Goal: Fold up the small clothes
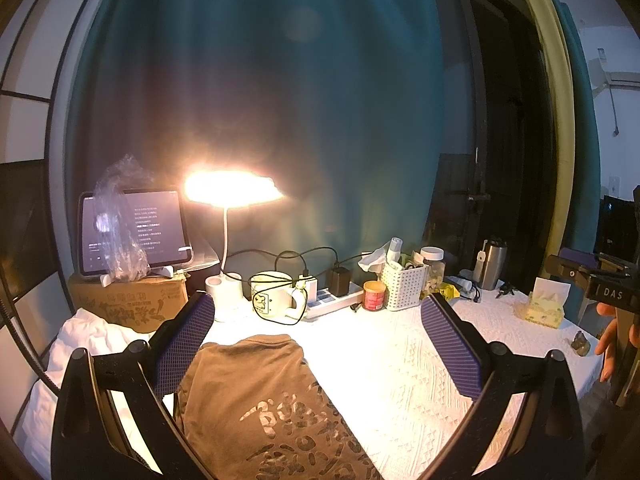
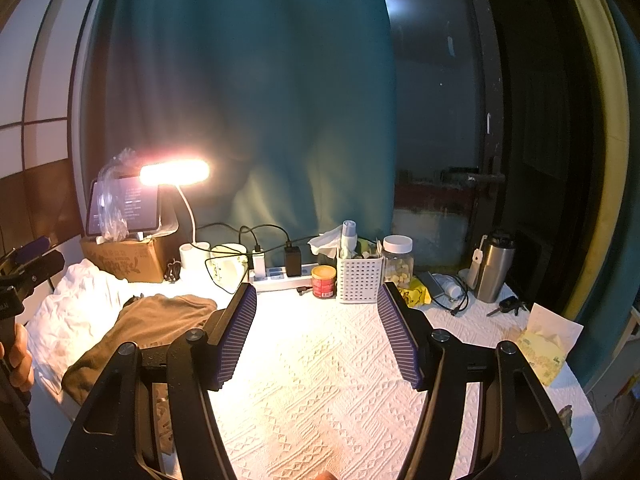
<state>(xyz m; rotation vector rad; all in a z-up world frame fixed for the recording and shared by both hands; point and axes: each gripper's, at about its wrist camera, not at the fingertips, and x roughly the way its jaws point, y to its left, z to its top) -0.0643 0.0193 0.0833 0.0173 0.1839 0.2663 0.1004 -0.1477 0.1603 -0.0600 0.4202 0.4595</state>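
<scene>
Progress: early, no finished fold seen | brown printed cotton shirt [image 1: 256,400] lies rumpled on white textured tablecloth [image 2: 320,380] | left gripper [image 1: 316,344] and right gripper [image 2: 318,332] held spread, empty | folding remains

"DAS" on the right gripper [image 1: 612,294]; tablet [image 1: 134,232], box [image 1: 128,304] and shirt [image 1: 260,408] print illegible

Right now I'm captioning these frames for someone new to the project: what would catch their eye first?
The lit desk lamp glares at the back left of the table, next to a tablet propped on a cardboard box. A brown printed shirt lies on the white textured tablecloth between the open left gripper's purple pads. The right gripper hangs open over bare cloth.
</scene>
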